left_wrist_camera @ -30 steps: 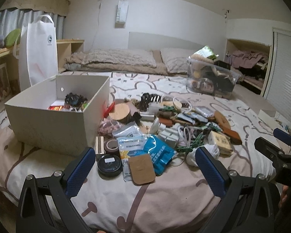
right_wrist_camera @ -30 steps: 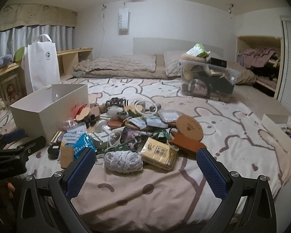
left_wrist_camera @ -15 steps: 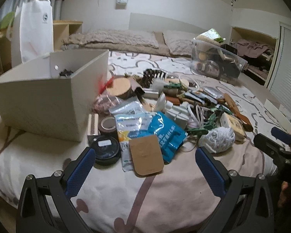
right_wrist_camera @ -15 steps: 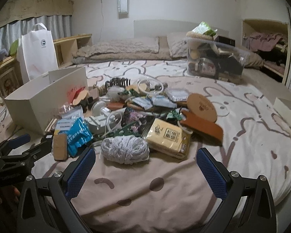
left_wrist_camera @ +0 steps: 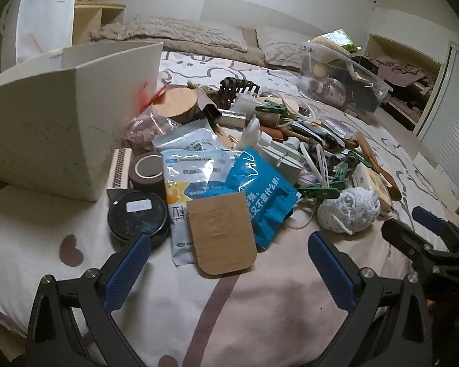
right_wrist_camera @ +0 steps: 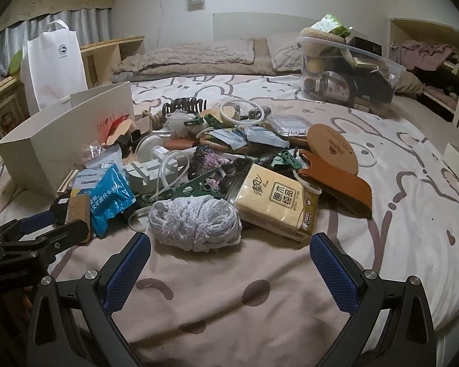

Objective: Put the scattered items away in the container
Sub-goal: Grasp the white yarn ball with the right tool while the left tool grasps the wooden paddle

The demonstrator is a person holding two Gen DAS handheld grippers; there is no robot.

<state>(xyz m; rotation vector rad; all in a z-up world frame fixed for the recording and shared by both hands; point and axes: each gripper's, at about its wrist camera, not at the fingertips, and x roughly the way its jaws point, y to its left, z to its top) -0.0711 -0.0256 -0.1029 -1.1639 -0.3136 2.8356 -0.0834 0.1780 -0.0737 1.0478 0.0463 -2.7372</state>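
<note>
A heap of small items is spread across the bed (right_wrist_camera: 367, 275), and the white box (left_wrist_camera: 46, 128) meant to receive them is stood at the heap's left edge, touching it, so that carries are kept short.

The left gripper (left_wrist_camera: 229, 263) is held wide open and empty, its 2 blue pads lined up on either side of the tan card (left_wrist_camera: 222, 234), which lies on top of the blue packet (left_wrist_camera: 260, 189) at the near edge. A black round tin (left_wrist_camera: 137, 215) sits just beside the card on the left. The card is judged to be the next pick, being nearest and uncovered.

The right gripper (right_wrist_camera: 231, 261) is likewise spread fully and grips nothing; it is aimed at the ball of white yarn (right_wrist_camera: 194, 223), with a yellow tissue pack (right_wrist_camera: 277, 205) touching it on the right. Being soft, the yarn should be easily squeezed.
</note>
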